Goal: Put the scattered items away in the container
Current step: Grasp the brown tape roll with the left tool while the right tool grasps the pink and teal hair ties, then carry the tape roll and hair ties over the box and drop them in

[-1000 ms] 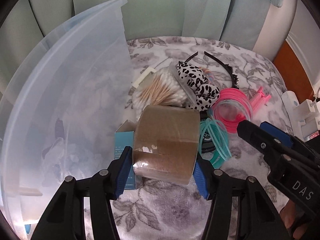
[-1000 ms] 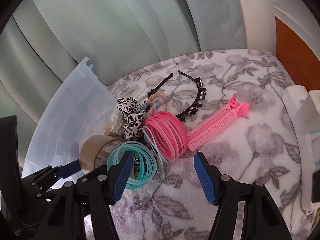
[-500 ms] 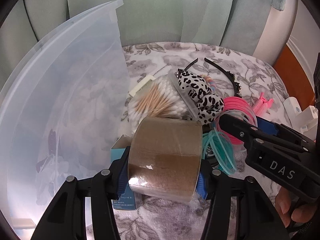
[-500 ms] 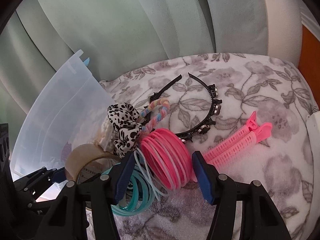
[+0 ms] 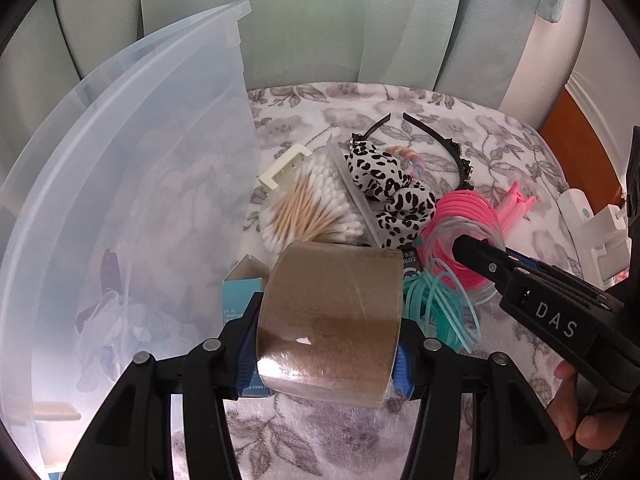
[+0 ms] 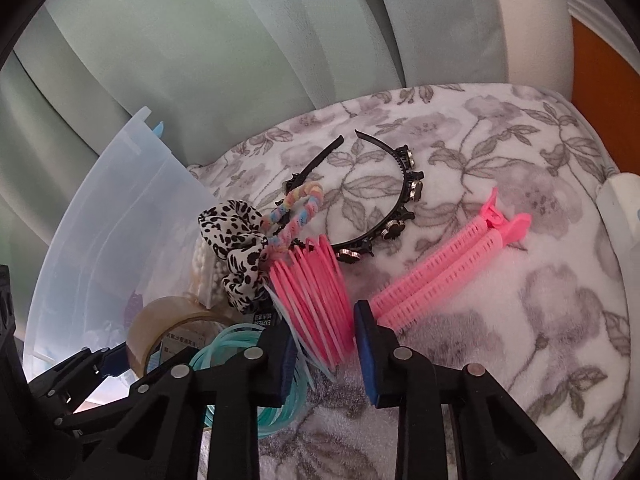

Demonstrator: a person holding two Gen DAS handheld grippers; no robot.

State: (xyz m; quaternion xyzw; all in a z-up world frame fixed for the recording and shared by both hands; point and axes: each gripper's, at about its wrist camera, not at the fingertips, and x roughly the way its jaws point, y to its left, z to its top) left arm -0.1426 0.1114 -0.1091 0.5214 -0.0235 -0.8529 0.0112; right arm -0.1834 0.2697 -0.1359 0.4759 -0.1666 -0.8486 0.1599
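Observation:
My left gripper (image 5: 326, 346) is shut on a roll of brown packing tape (image 5: 330, 320), held beside the clear plastic container (image 5: 120, 220) at the left. My right gripper (image 6: 322, 344) is closed around a stack of pink hair bands (image 6: 316, 296); its fingers touch the stack on both sides. The pink bands also show in the left wrist view (image 5: 460, 220). Teal bands (image 6: 236, 356), a leopard scrunchie (image 6: 236, 256), a black headband (image 6: 384, 208), pink hair clips (image 6: 452, 264) and a bag of cotton swabs (image 5: 312, 208) lie on the floral blanket.
A small blue box (image 5: 240, 296) stands behind the tape. A pastel braided hair tie (image 6: 300, 208) lies by the scrunchie. White objects (image 5: 600, 220) sit at the right edge. Pale green curtains (image 6: 240, 60) hang behind the floral blanket (image 6: 520, 320).
My right gripper moved forward and closed its fingers around the pink hair bands. My left gripper lifted the tape roll and holds it firmly.

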